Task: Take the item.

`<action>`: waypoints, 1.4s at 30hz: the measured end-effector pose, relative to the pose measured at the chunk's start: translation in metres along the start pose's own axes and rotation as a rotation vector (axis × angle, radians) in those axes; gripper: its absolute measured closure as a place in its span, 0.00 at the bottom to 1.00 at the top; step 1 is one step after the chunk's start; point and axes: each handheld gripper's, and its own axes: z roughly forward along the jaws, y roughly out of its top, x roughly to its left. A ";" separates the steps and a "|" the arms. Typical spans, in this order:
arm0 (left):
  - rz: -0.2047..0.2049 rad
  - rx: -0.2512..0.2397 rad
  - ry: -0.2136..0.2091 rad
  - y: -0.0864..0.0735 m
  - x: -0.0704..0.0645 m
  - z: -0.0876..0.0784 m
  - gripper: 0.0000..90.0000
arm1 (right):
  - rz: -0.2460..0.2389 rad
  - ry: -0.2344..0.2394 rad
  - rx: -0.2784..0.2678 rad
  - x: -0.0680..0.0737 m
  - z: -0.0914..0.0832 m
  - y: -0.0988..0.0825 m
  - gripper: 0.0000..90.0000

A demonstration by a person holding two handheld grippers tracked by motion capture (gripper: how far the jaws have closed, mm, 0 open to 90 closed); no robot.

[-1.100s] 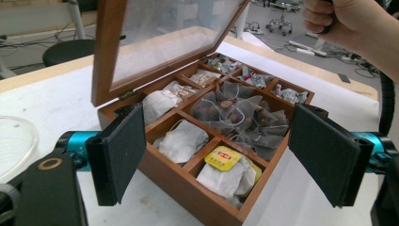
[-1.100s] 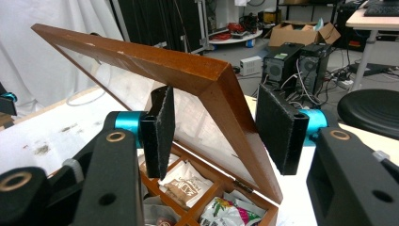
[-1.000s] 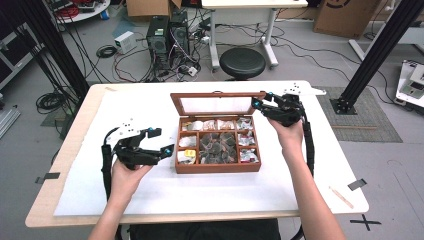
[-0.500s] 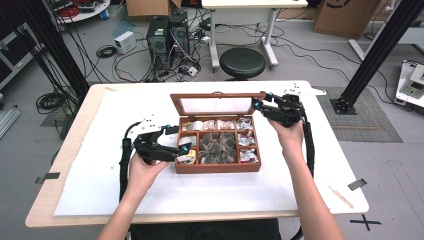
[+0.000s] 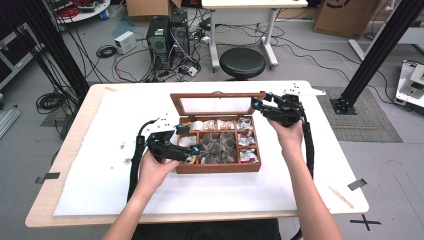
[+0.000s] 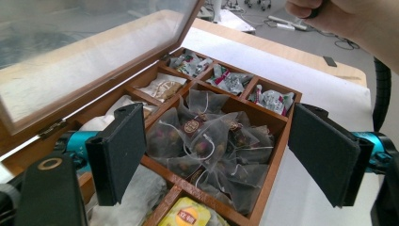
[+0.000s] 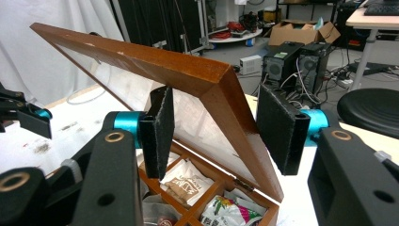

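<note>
- On the white sheet covering the table (image 5: 320, 200), the wooden tea box (image 5: 218, 167) sits in front of you with its glass-paned lid (image 5: 215, 104) raised and leaning back from the rear edge;
- Your right gripper (image 5: 260, 105) is at the lid's right corner; in the right gripper view the wooden frame (image 7: 197, 75) passes between the two black pads (image 7: 160, 129); the near pad lies against the pane side, the far one stands just off the outer edge, so whether it truly pinches the frame I cannot tell; jaws set narrow, about the frame's thickness;
- Your left gripper (image 5: 187, 140) is over the box's left side, above the left column of compartments; its jaws stand wide apart with nothing between them;
- In the left gripper view, the big middle compartment lies between the open pads (image 6: 117, 150) and is heaped with mesh tea bags (image 6: 207, 146) of dried flowers, strings and tags tangled on top;
- The far row there holds foil sachets (image 6: 230, 82), green and white; a pale paper packet (image 6: 162, 88) lies in the cell beside the lid's hinge side;
- A yellow packet (image 6: 188, 216) shows at the near edge, below the left gripper;
- Your right hand (image 6: 339, 19) shows at the top right of that view, beyond the box.
</note>
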 end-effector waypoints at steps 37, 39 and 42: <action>-0.017 0.100 0.021 -0.002 0.005 0.049 0.22 | 0.011 0.007 -0.010 -0.002 0.002 0.000 0.53; -0.011 0.103 0.022 -0.002 0.005 0.050 0.25 | 0.013 0.007 -0.010 -0.002 0.002 0.000 0.53; 0.003 0.122 0.015 -0.002 0.004 0.053 0.32 | 0.014 0.007 -0.010 -0.002 0.002 0.000 0.53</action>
